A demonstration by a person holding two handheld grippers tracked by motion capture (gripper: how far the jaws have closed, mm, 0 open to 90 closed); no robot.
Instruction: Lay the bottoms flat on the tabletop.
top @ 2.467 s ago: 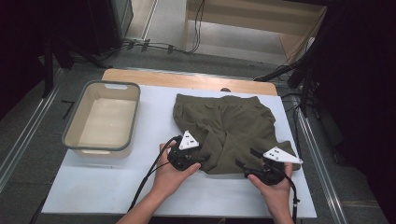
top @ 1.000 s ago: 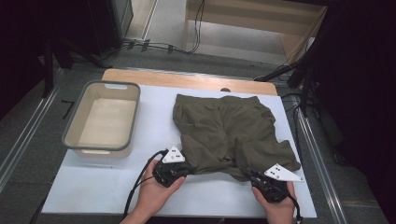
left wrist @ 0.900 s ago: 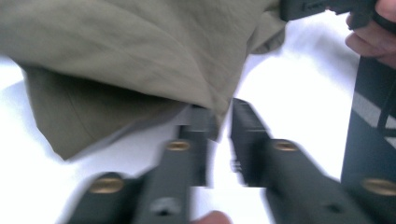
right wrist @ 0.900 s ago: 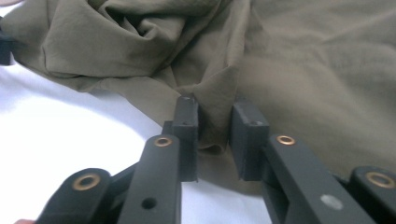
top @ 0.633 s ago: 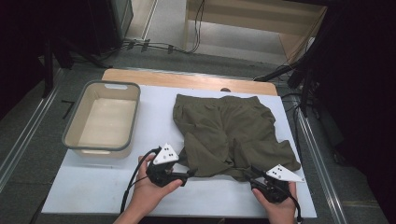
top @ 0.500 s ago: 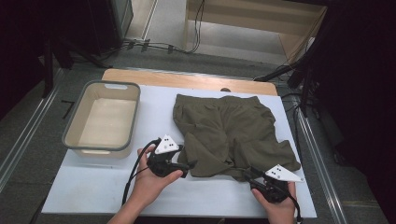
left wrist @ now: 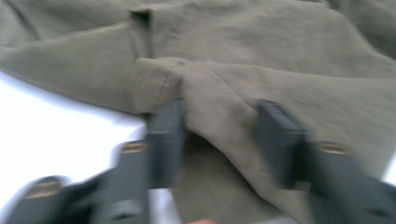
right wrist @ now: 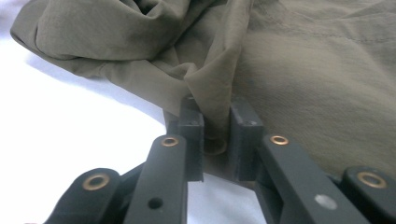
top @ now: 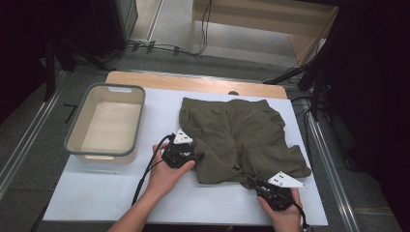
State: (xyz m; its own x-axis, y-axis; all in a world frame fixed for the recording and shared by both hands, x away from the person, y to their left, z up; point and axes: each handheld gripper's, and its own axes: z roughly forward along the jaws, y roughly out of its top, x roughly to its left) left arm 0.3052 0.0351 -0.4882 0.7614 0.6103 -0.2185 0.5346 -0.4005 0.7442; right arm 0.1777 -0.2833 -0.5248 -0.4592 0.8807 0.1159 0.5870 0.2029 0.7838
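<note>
Olive shorts (right wrist: 299,79), fold pinched between right gripper (right wrist: 215,122) fingers (right wrist: 191,128)

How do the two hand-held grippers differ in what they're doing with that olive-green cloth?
The right hand-held gripper has its jaws pinched on a fold of the olive-green fabric garment, at the garment's near right corner. The left hand-held gripper has jaws apart, just closing, straddling cloth at the garment's left edge without pressing. Both rest on the white table, each in a hand.
</note>
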